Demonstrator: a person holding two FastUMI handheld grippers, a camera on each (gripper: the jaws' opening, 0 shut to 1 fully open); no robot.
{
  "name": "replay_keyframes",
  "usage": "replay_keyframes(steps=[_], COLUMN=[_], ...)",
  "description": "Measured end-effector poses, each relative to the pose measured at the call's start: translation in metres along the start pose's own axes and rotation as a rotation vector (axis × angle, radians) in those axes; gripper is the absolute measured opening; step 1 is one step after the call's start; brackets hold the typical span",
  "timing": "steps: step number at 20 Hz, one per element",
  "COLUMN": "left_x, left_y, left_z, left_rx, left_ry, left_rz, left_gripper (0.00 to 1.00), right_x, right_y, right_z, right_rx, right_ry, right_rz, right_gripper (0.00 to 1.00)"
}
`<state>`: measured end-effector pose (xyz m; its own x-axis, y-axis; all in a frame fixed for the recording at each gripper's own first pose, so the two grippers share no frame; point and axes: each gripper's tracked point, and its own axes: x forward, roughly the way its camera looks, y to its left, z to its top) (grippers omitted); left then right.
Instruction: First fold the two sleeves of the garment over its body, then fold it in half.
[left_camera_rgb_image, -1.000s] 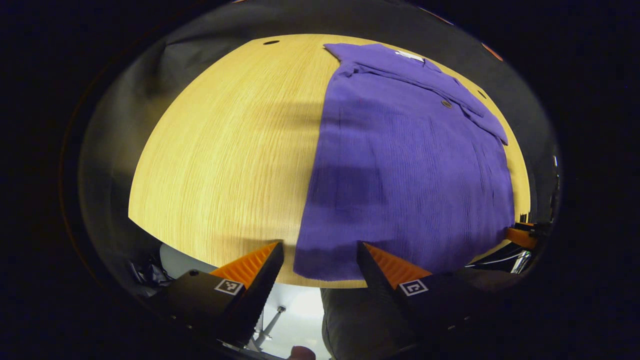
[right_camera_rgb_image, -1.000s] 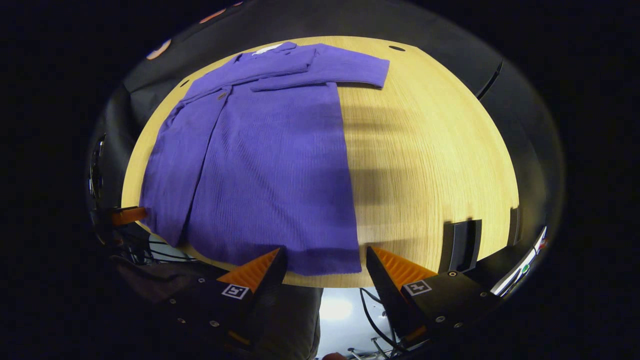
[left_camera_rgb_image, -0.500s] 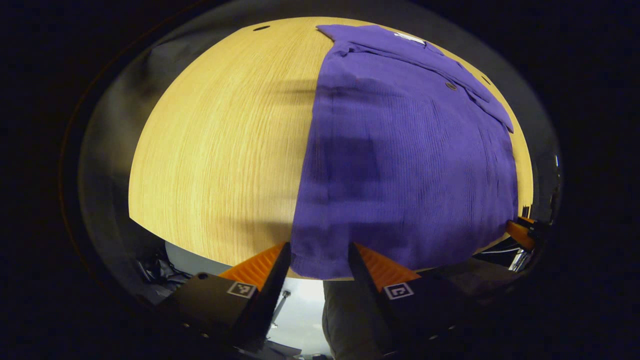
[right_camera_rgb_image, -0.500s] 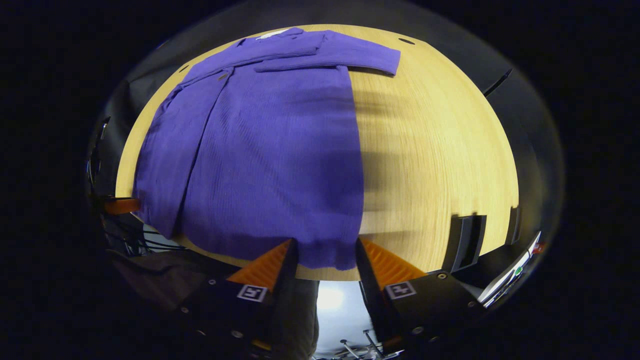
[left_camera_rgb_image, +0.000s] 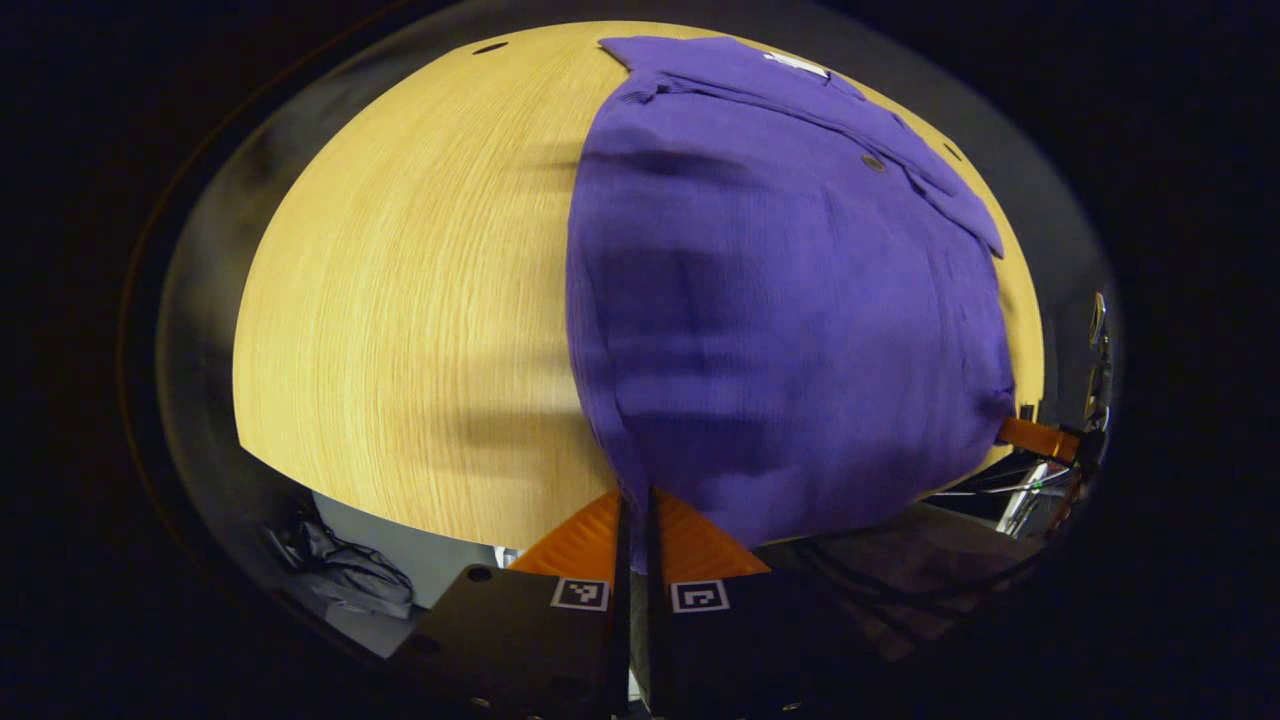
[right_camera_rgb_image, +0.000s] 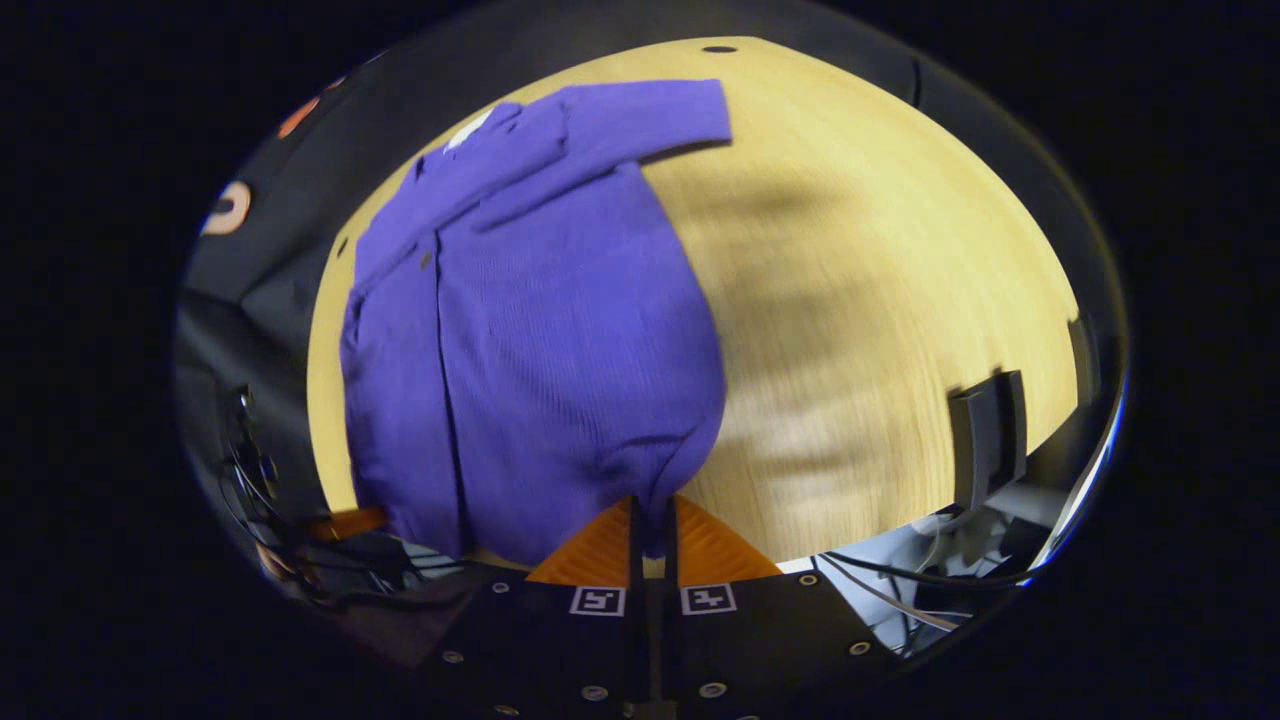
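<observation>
On table (left_camera_rgb_image: 400, 300): one garment (left_camera_rgb_image: 780, 320), two grippers.

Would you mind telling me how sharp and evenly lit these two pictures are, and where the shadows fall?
Left gripper view: fairly sharp; soft shadow bands cross the wooden table and the purple garment, fisheye bulging both. Right gripper view: motion-blurred, table grain smeared, a dark patch near the folded sleeve; the garment's near hem is shaded.

Both grippers' jaws, open a second ago beside the hem, have closed on the garment (left_camera_rgb_image: 790, 320): the left gripper (left_camera_rgb_image: 637, 520) pinches its hem corner at 6 o'clock, the right gripper (right_camera_rgb_image: 652, 530) the other corner, and the cloth there has bunched and lifted.
</observation>
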<state>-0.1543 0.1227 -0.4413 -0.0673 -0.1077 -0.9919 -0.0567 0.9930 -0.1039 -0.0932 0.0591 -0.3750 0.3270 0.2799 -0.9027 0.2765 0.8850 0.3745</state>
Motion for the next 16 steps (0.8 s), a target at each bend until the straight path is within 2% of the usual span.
replay_keyframes(steps=[3,6,9,16], left_x=[-0.023,-0.054,-0.076,-0.118], left_y=[-0.006,-0.019,-0.023,-0.039], left_z=[0.026,0.071,0.111,0.214], left_rx=[-0.011,0.007,0.05,0.144], left_ry=[-0.049,-0.134,-0.192,-0.29], left_rz=[-0.037,-0.085,-0.084,-0.081], left_gripper=[0.08,0.08,0.08,0.08], right_x=[-0.022,-0.041,-0.05,-0.082], right_y=[0.016,0.038,0.051,0.058], right_z=[0.029,0.062,0.092,0.176], right_rx=[0.004,0.033,0.05,0.01], right_ry=[-0.071,-0.138,-0.186,-0.332], right_rz=[0.056,0.128,0.177,0.181], right_gripper=[0.06,0.05,0.05,0.05])
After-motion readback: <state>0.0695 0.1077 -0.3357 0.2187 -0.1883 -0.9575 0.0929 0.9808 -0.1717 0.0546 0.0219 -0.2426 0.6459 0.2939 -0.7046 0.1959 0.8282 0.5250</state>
